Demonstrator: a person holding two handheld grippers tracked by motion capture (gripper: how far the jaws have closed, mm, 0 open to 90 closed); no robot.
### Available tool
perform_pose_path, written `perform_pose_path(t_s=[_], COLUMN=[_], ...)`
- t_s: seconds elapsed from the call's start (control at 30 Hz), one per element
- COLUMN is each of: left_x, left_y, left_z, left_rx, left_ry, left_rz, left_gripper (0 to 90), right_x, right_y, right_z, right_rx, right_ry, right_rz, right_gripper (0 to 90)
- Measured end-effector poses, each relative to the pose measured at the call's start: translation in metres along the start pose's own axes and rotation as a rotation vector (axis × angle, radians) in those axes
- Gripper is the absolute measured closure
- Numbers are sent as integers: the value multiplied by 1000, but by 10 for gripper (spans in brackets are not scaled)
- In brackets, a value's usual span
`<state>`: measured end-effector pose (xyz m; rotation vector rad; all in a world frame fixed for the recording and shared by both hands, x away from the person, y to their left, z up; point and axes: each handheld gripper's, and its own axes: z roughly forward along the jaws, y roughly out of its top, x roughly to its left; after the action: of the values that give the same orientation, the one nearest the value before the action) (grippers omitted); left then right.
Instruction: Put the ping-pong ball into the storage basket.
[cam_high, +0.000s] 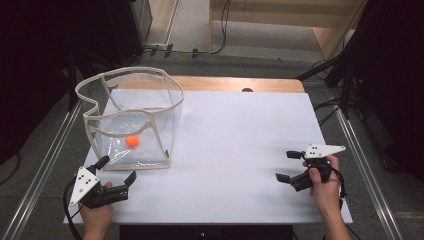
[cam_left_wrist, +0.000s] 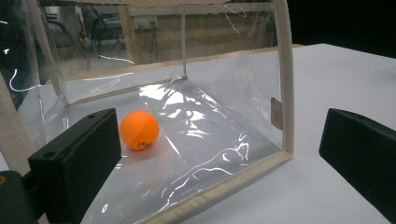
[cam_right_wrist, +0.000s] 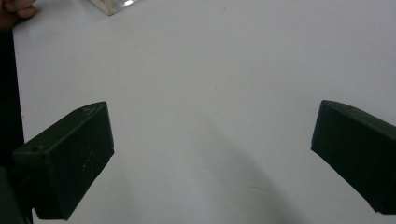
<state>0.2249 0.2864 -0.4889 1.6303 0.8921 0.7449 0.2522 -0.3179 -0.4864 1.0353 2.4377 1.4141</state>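
My left gripper (cam_high: 118, 169) sits at the tabletop's (cam_high: 235, 140) near-left corner, jaws wide and empty, just in front of the clear bag (cam_high: 131, 120). The orange ball (cam_high: 132, 141) lies on the bag's floor, upright bag, top open. My right gripper (cam_high: 289, 165) rests near the right edge, well apart, jaws wide, empty.

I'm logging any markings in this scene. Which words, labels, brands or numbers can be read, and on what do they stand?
None can be read.
Orange ball inside the clear bag: a small dark print near its bottom, too blurred to read.
Clear bag: a small tab on its corner seam, no text legible.
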Motion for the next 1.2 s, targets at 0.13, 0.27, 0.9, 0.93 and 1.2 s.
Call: perform_pose_path(t_s=[0.13, 0.27, 0.9, 0.93, 1.2], left_x=[0, 0, 0, 0, 1], left_y=[0, 0, 0, 0, 0], left_z=[0, 0, -1, -1, -1], left_rx=[-1, -2, -8, -9, -10], left_ry=[-1, 0, -4, -4, -6], left_rz=[0, -2, -4, -4, -6], left_gripper=[0, 0, 0, 0, 0], right_x=[-1, -2, -11, -12, -13], right_y=[-5, -11, -29, -29, -31], right_z=[-4, -6, -19, -19, -17], right_rx=[-18, -25, -51, -50, -41], right_ry=[1, -4, -33, -34, -42], right_rz=[7, 26, 73, 71, 78], right_gripper=[0, 0, 0, 0, 0])
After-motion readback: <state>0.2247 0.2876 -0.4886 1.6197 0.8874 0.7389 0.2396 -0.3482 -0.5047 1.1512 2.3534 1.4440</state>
